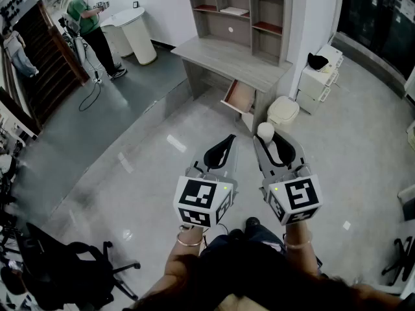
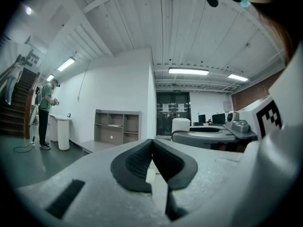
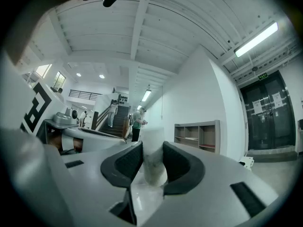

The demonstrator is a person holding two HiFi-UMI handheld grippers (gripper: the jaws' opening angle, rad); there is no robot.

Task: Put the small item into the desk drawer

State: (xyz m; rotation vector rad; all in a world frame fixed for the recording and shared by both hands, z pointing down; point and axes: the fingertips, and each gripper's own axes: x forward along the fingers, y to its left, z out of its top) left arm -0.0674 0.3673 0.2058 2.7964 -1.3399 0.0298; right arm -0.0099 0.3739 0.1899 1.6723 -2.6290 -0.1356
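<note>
Jaws of right tool [image 3: 152,146] pinch the small item [image 3: 152,162].

**Q:** Where is the desk [image 1: 227,57]?

**A:** Against the far wall, shelves [image 1: 238,11] on top, drawer [image 1: 240,97] open underneath. A bin [image 1: 283,112] sits just right of the drawer, a cabinet [image 1: 321,80] beyond it. Chair [image 1: 65,264], near left.

Only the top of the small white rounded item [image 1: 265,131] shows; the jaws of the right gripper [image 1: 270,139] hide the rest. At twelve o'clock, the open wooden desk drawer [image 1: 240,97] is too small to see inside. At eight o'clock, the black office chair [image 1: 65,264] is cropped
</note>
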